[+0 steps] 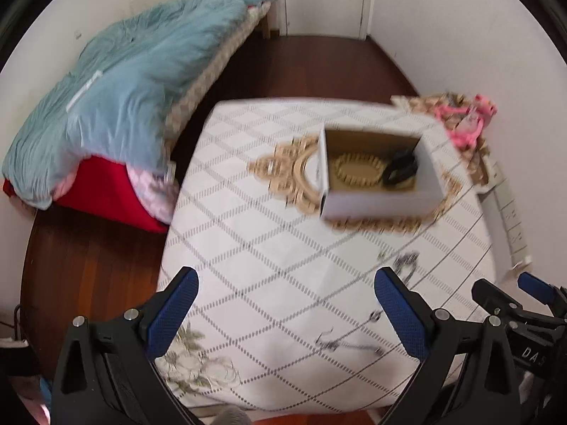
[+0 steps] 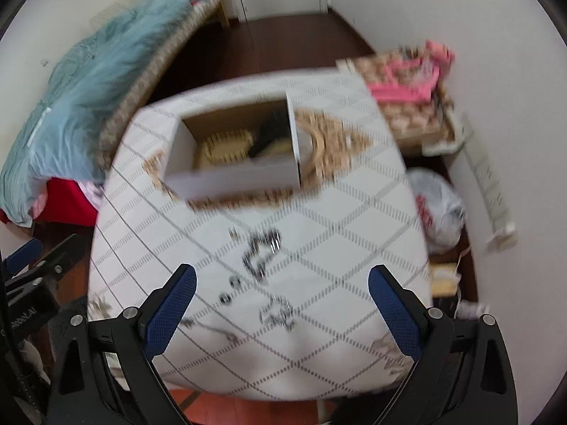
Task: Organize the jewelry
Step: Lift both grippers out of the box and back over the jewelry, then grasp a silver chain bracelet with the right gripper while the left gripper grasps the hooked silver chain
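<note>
An open white cardboard box point(image 1: 379, 202) stands on a gold-patterned mat at the far side of the table; it also shows in the right wrist view point(image 2: 230, 177). Inside lie a gold ring-shaped piece point(image 1: 358, 170) and a black item point(image 1: 400, 168). Silver jewelry lies loose on the tablecloth: a chain point(image 2: 260, 253), a second chain point(image 2: 278, 313), small beads point(image 2: 230, 288), and a thin necklace point(image 1: 347, 345). My left gripper point(image 1: 287, 313) is open and empty above the table's near edge. My right gripper point(image 2: 283, 310) is open and empty above the silver pieces.
The table point(image 1: 269, 248) has a white diamond-patterned cloth. A bed with a blue quilt point(image 1: 124, 81) stands to the left. A box with pink items point(image 2: 407, 81) sits at the far right. A plastic bag point(image 2: 439, 209) and a white power strip point(image 1: 506, 226) lie beside the table's right edge.
</note>
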`<state>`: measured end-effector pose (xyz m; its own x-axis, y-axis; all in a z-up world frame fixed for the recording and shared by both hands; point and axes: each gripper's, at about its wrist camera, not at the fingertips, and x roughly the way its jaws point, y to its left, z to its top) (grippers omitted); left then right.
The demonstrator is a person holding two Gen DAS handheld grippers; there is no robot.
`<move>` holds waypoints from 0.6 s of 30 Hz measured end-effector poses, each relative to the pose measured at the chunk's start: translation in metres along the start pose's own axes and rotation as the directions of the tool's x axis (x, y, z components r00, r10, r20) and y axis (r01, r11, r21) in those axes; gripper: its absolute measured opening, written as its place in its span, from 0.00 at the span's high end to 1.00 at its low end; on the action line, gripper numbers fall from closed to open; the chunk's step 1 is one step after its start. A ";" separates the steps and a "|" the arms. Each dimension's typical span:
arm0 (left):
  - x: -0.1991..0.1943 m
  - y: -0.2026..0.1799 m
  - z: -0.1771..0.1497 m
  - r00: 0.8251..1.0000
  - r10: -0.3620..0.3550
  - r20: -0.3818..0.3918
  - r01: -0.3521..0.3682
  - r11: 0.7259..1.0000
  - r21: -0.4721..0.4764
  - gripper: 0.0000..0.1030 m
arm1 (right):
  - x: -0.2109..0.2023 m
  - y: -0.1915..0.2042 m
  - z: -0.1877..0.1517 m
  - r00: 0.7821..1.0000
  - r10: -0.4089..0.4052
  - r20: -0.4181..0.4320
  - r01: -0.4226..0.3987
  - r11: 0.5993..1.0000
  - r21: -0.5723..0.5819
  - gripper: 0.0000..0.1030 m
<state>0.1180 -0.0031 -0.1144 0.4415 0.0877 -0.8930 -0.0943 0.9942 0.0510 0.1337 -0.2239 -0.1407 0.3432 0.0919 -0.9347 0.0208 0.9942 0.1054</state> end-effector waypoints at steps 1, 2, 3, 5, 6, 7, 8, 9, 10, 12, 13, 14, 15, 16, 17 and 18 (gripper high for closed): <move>0.007 0.000 -0.006 1.000 0.008 -0.016 -0.008 1.000 0.000 0.02 | 0.014 -0.007 -0.009 1.000 0.001 -0.032 -0.001 1.000 0.015 0.04; 0.015 0.000 -0.013 0.999 0.016 -0.034 -0.016 1.000 0.000 0.02 | 0.023 -0.011 -0.015 0.999 0.006 -0.051 -0.004 1.000 0.025 0.04; 0.027 0.000 -0.021 0.998 0.027 -0.060 -0.027 1.000 -0.001 0.02 | 0.036 -0.017 -0.022 0.997 0.018 -0.074 -0.015 0.999 0.041 0.04; 0.044 0.000 -0.034 0.994 0.040 -0.100 -0.040 0.999 -0.003 0.02 | 0.059 -0.026 -0.036 0.992 0.032 -0.124 -0.024 0.997 0.067 0.11; 0.052 0.000 -0.041 0.992 0.046 -0.121 -0.047 0.999 -0.003 0.02 | 0.068 -0.028 -0.041 0.989 0.043 -0.138 -0.033 0.997 0.075 0.20; 0.057 0.000 -0.046 0.989 0.050 -0.138 -0.051 0.999 -0.004 0.02 | 0.078 -0.030 -0.048 0.987 0.048 -0.154 -0.035 0.996 0.082 0.24; 0.063 0.001 -0.051 0.987 0.053 -0.154 -0.055 0.998 -0.006 0.02 | 0.085 -0.031 -0.053 0.985 0.048 -0.167 -0.034 0.996 0.084 0.29; 0.068 0.001 -0.056 0.984 0.058 -0.168 -0.060 0.998 -0.005 0.02 | 0.091 -0.030 -0.058 0.984 0.054 -0.169 -0.040 0.996 0.084 0.32; 0.072 0.001 -0.059 0.982 0.062 -0.179 -0.064 0.998 -0.004 0.02 | 0.095 -0.029 -0.063 0.985 0.060 -0.165 -0.047 0.996 0.081 0.33; 0.079 0.001 -0.067 0.978 0.070 -0.196 -0.072 0.997 -0.002 0.02 | 0.098 -0.024 -0.068 0.986 0.069 -0.152 -0.059 0.996 0.068 0.39; 0.081 0.001 -0.069 0.977 0.074 -0.202 -0.075 0.997 0.001 0.02 | 0.099 -0.021 -0.071 0.987 0.075 -0.144 -0.067 0.996 0.056 0.41; 0.082 0.001 -0.071 0.976 0.077 -0.206 -0.078 0.997 0.004 0.02 | 0.101 -0.017 -0.073 0.987 0.077 -0.143 -0.071 0.996 0.045 0.45; 0.083 -0.001 -0.074 0.975 0.078 -0.209 -0.078 0.997 0.011 0.02 | 0.102 -0.013 -0.074 0.989 0.062 -0.132 -0.059 0.998 0.022 0.51; 0.084 -0.002 -0.076 0.974 0.080 -0.211 -0.078 0.997 0.018 0.02 | 0.102 -0.006 -0.078 0.993 0.041 -0.113 -0.043 0.999 -0.014 0.52; 0.084 -0.004 -0.078 0.974 0.085 -0.210 -0.081 0.996 0.029 0.02 | 0.103 -0.003 -0.079 0.995 0.019 -0.099 -0.023 0.999 -0.039 0.64; 0.084 -0.006 -0.080 0.974 0.089 -0.206 -0.082 0.996 0.040 0.02 | 0.103 0.000 -0.081 0.996 -0.007 -0.084 0.002 0.998 -0.059 0.91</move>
<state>0.0842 -0.0070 -0.2256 0.2377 0.1610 -0.9579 -0.0950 0.9853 0.1420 0.0934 -0.2097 -0.2644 0.2633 0.0891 -0.9606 -0.0339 0.9960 0.0831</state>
